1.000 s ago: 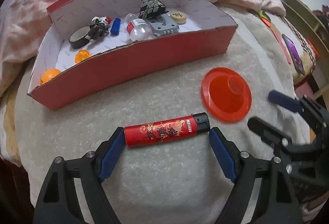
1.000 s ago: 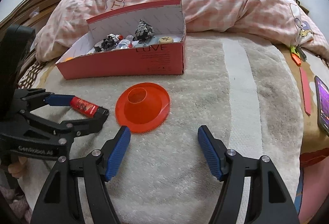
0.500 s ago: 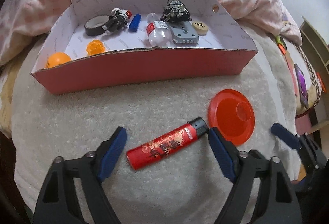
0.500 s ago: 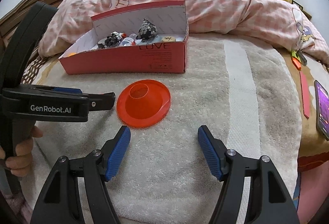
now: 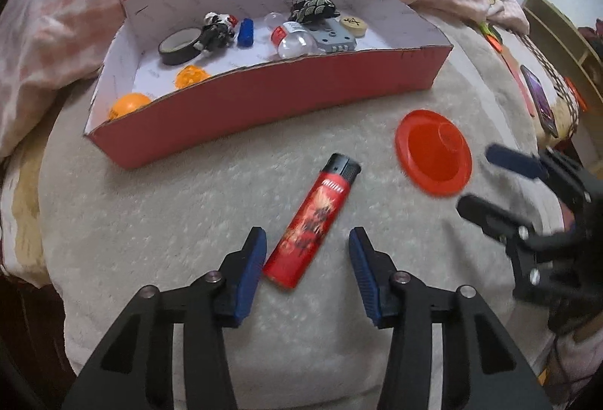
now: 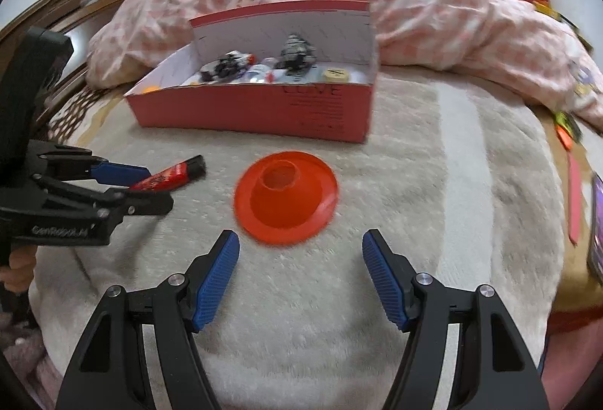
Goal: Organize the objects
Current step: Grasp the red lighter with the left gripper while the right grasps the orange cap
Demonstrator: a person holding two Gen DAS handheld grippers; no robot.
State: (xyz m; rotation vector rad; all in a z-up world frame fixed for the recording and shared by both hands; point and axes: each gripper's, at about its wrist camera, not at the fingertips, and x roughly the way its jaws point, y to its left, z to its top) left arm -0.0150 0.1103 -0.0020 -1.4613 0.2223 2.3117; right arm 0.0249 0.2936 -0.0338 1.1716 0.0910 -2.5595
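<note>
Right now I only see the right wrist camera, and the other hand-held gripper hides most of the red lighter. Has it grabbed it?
Observer: Not yet. In the left wrist view the lighter lies on the blanket between the fingers of the left hand-held gripper. Its jaws have just been closing, but there is a gap beside one pad.
Operator: Which way does the lighter point?
Observer: It lies slanted, with its black cap toward the red box and its bottom end down between the pads.
Operator: Is there tape in the box? My picture is blurry.
Observer: Yes, a roll of black tape lies on the box floor, toward its left end.
</note>
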